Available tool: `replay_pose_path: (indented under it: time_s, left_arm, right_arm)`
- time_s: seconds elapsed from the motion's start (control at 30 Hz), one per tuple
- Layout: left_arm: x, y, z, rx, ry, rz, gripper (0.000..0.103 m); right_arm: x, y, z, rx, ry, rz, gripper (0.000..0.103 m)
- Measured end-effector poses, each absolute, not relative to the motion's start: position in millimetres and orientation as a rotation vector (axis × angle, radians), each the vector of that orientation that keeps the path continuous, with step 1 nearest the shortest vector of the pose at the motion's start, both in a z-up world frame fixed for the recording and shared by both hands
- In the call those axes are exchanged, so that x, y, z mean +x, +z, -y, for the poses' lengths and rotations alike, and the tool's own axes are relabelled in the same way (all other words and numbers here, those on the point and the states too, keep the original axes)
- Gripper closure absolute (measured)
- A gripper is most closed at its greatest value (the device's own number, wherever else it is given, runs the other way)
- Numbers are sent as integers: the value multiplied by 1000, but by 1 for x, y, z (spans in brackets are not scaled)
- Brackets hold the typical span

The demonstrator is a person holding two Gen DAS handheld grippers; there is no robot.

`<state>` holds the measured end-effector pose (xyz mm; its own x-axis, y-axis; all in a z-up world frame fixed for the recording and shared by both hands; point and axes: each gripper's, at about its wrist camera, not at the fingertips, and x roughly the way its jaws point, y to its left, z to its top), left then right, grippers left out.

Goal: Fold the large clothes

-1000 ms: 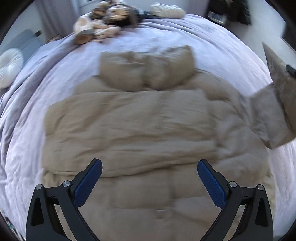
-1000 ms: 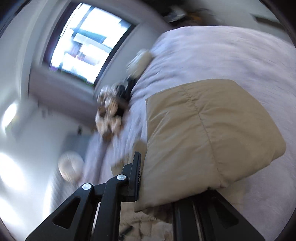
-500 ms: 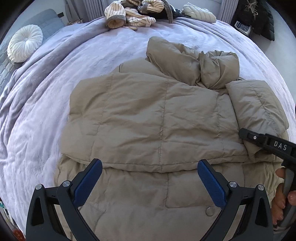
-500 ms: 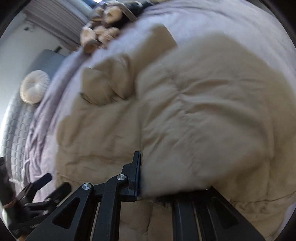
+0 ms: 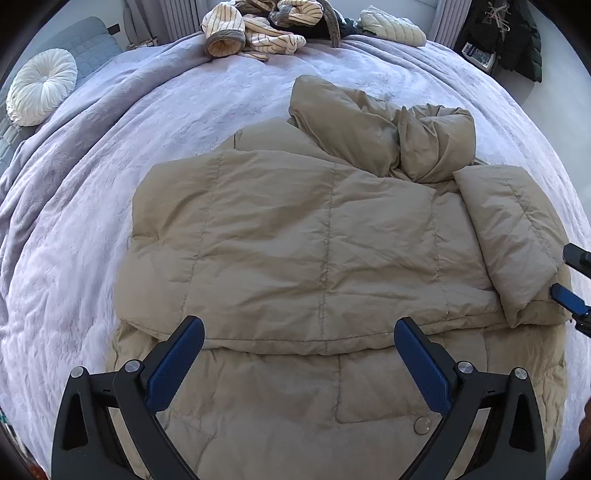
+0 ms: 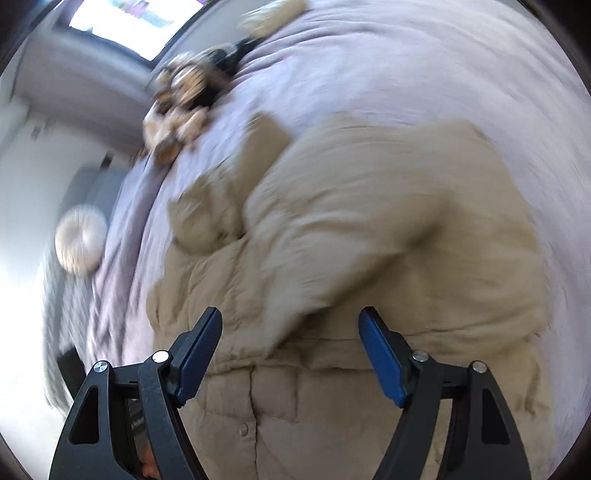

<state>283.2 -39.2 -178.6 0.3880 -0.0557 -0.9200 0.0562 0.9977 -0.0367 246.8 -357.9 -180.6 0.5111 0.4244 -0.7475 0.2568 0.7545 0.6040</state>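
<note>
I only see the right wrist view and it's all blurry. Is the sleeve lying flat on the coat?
Observer: Yes, the sleeve lies folded across the coat, nothing gripping it.
Operator: Is the other gripper holding anything?
Observer: No. The left gripper is open above the coat's lower part.
Operator: What's that tan blob at the bed's far end?
Observer: A heap of striped clothes, sharp in the left view.
Operator: Anything beside it?
Observer: A pale puffy garment, just to its right.
</note>
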Motion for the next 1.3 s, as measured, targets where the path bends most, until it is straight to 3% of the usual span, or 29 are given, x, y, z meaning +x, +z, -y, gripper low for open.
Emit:
replay_pose_path:
  time_s: [0.1, 0.13, 0.17, 0.23, 0.43, 0.63, 0.7, 0.73, 0.77, 0.97, 1.17, 1.2, 1.27, 1.3]
  left_arm:
    - [286, -176, 32, -47, -101, -1167, 0]
    - [288, -173, 26, -82, -120, -1164, 0]
    - [290, -172, 23, -108, -131, -1162, 0]
    - [293, -169, 13, -172, -153, -1156, 0]
    - [303, -158, -34, -482, -272, -1121, 0]
    - [313, -155, -57, -670, -367, -1096, 0]
    - [315, -157, -57, -699, -393, -1103, 0]
    - [316, -160, -55, -714, -408, -1115, 0]
    - [317, -163, -54, -721, -419, -1124, 0]
    - [326, -194, -26, -694, -448, -1234, 0]
    - [339, -210, 2, -598, -439, -1282, 2]
    - [340, -208, 8, -584, -447, -1277, 9]
    - [340, -205, 16, -562, -467, -1289, 35]
    - [342, -206, 20, -551, -473, -1303, 62]
  right_arm:
    - [247, -191, 382, 872, 48, -1031, 24]
    - [249, -195, 390, 935, 37, -1007, 34]
    - [250, -196, 391, 960, 31, -995, 59]
    - [260, -197, 392, 984, 23, -980, 90]
    - [293, -157, 329, 762, 195, -923, 90]
    - [305, -151, 225, 479, 377, -1040, 84]
    - [306, -161, 202, 435, 408, -1109, 66]
    - [305, -167, 194, 423, 416, -1142, 48]
    - [302, -170, 190, 417, 420, -1159, 39]
    - [270, -172, 221, 466, 393, -1192, 37]
    - [213, -203, 336, 699, 157, -1218, 37]
    - [206, -208, 353, 761, 115, -1209, 37]
    - [195, -218, 384, 909, 64, -1157, 37]
    - [192, -221, 392, 956, 51, -1134, 37]
